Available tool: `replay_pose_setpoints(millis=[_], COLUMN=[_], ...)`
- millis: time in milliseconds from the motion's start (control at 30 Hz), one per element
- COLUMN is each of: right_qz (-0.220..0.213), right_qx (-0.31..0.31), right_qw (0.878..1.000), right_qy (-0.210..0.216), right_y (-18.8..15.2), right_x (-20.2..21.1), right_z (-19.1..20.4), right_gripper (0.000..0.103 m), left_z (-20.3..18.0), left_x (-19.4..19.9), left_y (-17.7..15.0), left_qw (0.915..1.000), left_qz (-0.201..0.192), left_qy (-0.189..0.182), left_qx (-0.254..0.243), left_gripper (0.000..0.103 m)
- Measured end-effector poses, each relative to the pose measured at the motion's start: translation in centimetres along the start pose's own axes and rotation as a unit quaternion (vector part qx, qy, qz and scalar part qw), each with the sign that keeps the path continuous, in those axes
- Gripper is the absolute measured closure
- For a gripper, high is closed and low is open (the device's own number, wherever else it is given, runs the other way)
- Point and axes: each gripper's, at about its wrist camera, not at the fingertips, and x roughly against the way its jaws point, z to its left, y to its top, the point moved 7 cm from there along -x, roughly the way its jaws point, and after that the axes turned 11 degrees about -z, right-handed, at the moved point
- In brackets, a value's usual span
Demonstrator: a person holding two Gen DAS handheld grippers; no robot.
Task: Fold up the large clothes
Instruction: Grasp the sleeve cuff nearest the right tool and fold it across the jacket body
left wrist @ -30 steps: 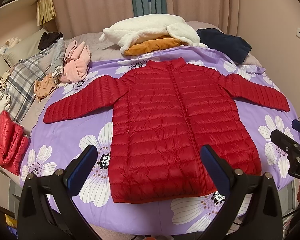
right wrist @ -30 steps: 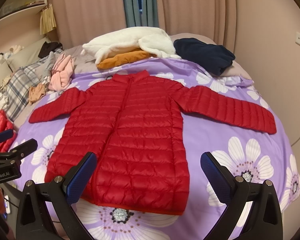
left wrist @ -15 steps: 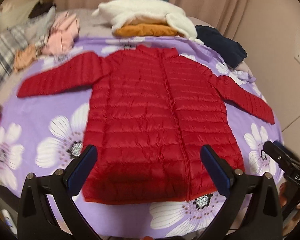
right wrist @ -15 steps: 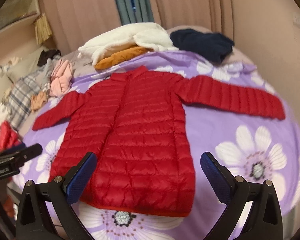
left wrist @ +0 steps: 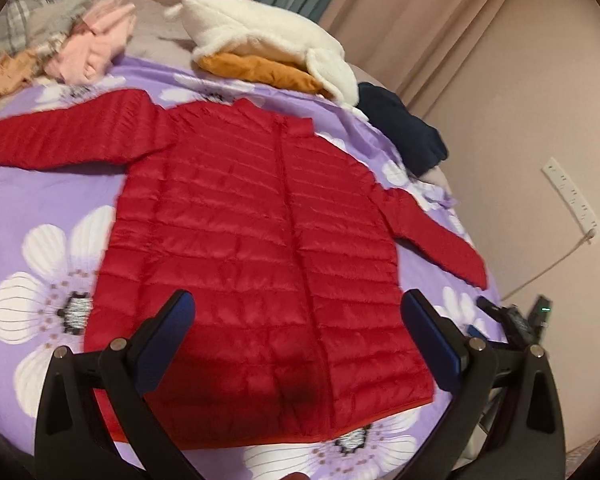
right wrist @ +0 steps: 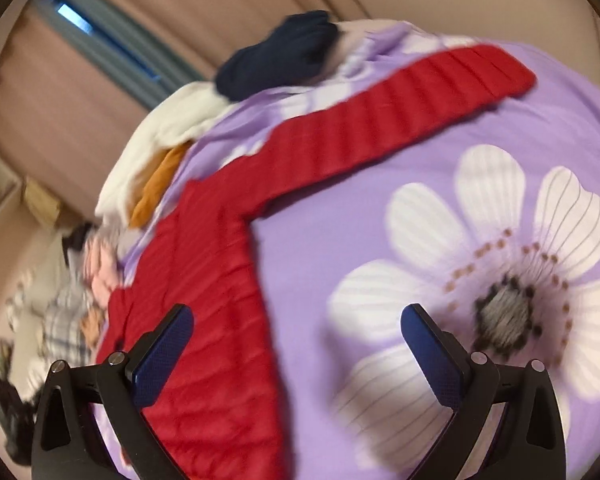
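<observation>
A red quilted puffer jacket (left wrist: 252, 248) lies flat and zipped on the purple flowered bedspread (left wrist: 40, 208), both sleeves spread outward. My left gripper (left wrist: 298, 316) hovers open above the jacket's lower hem with nothing between its fingers. In the tilted, blurred right wrist view, the jacket's body (right wrist: 204, 312) runs along the left and its right sleeve (right wrist: 400, 112) stretches up to the right. My right gripper (right wrist: 296, 332) stands open over the bedspread (right wrist: 340, 240) just beside the jacket's right edge, its left finger above the red fabric.
At the head of the bed lie a white fleece garment (left wrist: 260, 36) over an orange one (left wrist: 256, 70), a navy garment (left wrist: 404, 132), and pink clothes (left wrist: 92, 48) with plaid ones at far left. A wall with a socket strip (left wrist: 572, 200) bounds the right side.
The left gripper has moved closer and left over the jacket's hem. The right gripper has swung right and rolled, dropping close to the bedspread beside the jacket's right edge. Both stay open.
</observation>
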Motion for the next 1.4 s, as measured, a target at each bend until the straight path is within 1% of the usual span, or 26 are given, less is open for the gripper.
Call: replay_pose_setpoints(millis=[33,67,133,200,233,300,367,500,633,667,733,800,833,867,900,933,967,1033,1133,1167,1200,1233,1267,1300,1333,1400], right_qz=[-0.003,-0.015,-0.04,-0.059,-0.066,-0.088,-0.102,-0.139,-0.169,-0.177,-0.181,-0.168,-0.163,-0.159,-0.156,-0.156,-0.161,-0.174,-0.191,-0.194,-0.196,-0.198,-0.198,-0.196,-0.191,-0.182], right_qx=[-0.015,-0.023,-0.045,-0.081,-0.094,-0.114,-0.141,-0.19,-0.233,-0.243,-0.252,-0.258,-0.256,-0.252,-0.25,-0.248,-0.239,-0.207,-0.104,-0.058,-0.021,0.024,0.057,0.085,0.117,0.152], right_qw=[1.0,1.0,0.998,0.995,0.993,0.99,0.985,0.971,0.957,0.953,0.95,0.951,0.953,0.954,0.956,0.956,0.958,0.963,0.976,0.979,0.98,0.98,0.979,0.977,0.974,0.971], right_qy=[-0.006,0.0,-0.002,-0.003,0.005,0.006,0.006,0.032,0.042,0.044,0.042,0.017,0.011,0.002,-0.007,-0.008,-0.012,-0.014,-0.008,-0.002,-0.002,0.005,0.011,0.016,0.026,0.041], right_y=[0.7,1.5,3.2,5.1,5.9,7.8,9.2,11.7,13.2,13.6,13.7,13.5,13.3,13.0,12.8,12.6,12.8,13.2,14.9,15.3,15.4,15.4,15.1,14.8,14.2,13.0], right_x=[-0.4,-1.0,-1.9,-2.8,-3.2,-4.0,-5.0,-6.0,-6.3,-6.4,-6.6,-7.2,-7.3,-7.2,-7.2,-6.8,-6.2,-4.9,-3.0,-2.4,-2.0,-1.5,-1.3,-1.2,-1.2,-1.6], right_z=[-1.0,-1.8,-3.7,-5.4,-5.8,-7.0,-7.7,-8.8,-10.5,-10.7,-11.0,-11.6,-11.9,-12.3,-12.5,-12.6,-12.6,-11.5,-6.6,-3.9,-1.9,1.2,3.4,5.6,8.3,11.8], right_gripper=[0.001,0.001,0.001,0.001,0.001,0.001,0.001,0.001,0.001,0.007,0.021,0.052,0.059,0.071,0.077,0.08,0.085,0.088,0.088,0.088,0.088,0.088,0.088,0.088,0.088,0.088], left_z=[-0.1,-0.2,-0.6,-1.1,-1.3,-1.4,-1.6,-1.3,-2.1,-2.3,-2.7,-3.3,-3.5,-3.7,-3.8,-3.8,-3.8,-3.4,-2.6,-2.3,-1.8,-1.1,-1.0,-0.4,0.3,1.3], left_x=[-0.4,-0.6,-1.2,-1.8,-2.2,-2.9,-3.7,-4.9,-5.3,-5.2,-5.0,-4.8,-4.8,-4.9,-5.2,-5.5,-5.9,-6.4,-6.9,-6.8,-6.7,-6.4,-6.4,-6.4,-6.2,-5.9], left_y=[0.3,0.5,1.3,2.2,2.6,3.0,3.4,4.2,5.3,5.6,6.2,6.6,6.6,6.6,6.4,6.1,5.8,5.2,4.8,4.8,4.9,5.0,5.1,5.1,5.1,5.3], left_qw=[0.9998,0.9994,0.9986,0.9982,0.9983,0.999,0.9992,0.9994,0.9982,0.9979,0.9969,0.9959,0.9958,0.9961,0.9964,0.9967,0.9969,0.997,0.9974,0.9977,0.9983,0.999,0.9992,0.9996,0.9998,0.9984], left_qz=[0.004,0.007,-0.011,-0.027,-0.032,-0.033,-0.03,-0.031,-0.051,-0.056,-0.069,-0.076,-0.071,-0.066,-0.055,-0.041,-0.028,-0.015,0.0,-0.002,-0.007,-0.009,-0.01,-0.006,-0.009,-0.018], left_qy=[-0.014,-0.024,-0.046,-0.052,-0.047,-0.028,-0.019,-0.003,-0.008,-0.01,-0.02,-0.034,-0.04,-0.04,-0.039,-0.039,-0.035,-0.028,-0.025,-0.026,-0.027,-0.026,-0.026,-0.018,0.0,0.04], left_qx=[0.013,0.024,0.024,0.011,0.003,-0.013,-0.018,-0.018,-0.03,-0.032,-0.034,-0.036,-0.041,-0.044,-0.05,-0.058,-0.064,-0.07,-0.067,-0.063,-0.052,-0.034,-0.027,-0.021,-0.019,-0.035], left_gripper=[0.0,0.0,0.0,0.0,0.0,0.0,0.0,0.0,0.0,0.0,0.0,0.0,0.0,0.0,0.0,0.0,0.0,0.0,0.0,0.0,0.0,0.0,0.0,0.0,0.0,0.0])
